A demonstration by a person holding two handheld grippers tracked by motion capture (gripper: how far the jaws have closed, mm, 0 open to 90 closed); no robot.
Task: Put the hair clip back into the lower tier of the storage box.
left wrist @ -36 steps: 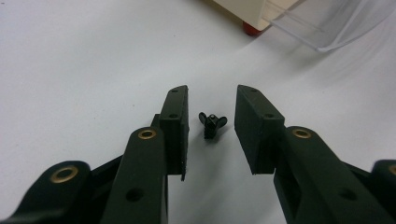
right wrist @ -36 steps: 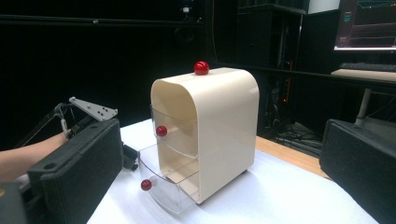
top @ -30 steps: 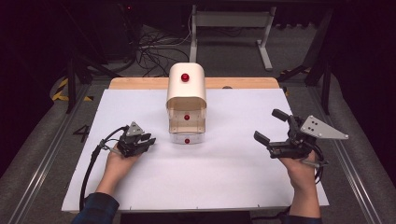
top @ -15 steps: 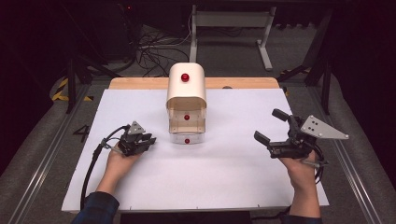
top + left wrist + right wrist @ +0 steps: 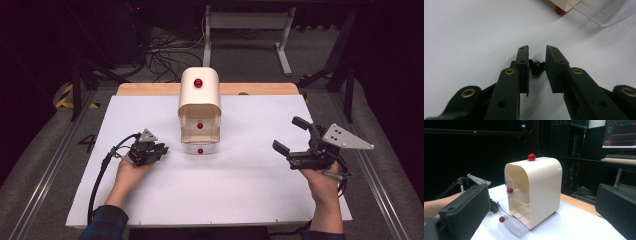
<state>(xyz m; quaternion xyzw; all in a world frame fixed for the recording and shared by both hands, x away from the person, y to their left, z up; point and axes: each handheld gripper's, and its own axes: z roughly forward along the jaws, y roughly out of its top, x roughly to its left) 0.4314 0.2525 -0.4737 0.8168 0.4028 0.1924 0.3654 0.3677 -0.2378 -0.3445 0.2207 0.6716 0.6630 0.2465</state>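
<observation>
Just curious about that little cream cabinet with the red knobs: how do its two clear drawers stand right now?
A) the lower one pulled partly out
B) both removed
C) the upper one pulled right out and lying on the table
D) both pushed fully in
A: the lower drawer juts out of the cabinet, beyond the upper drawer.

high cam overhead, tool cams low (close)

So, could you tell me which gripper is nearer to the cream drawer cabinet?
Left. The left gripper sits just left of the cabinet, near its open bottom drawer; the right gripper is farther away on the right.
</observation>
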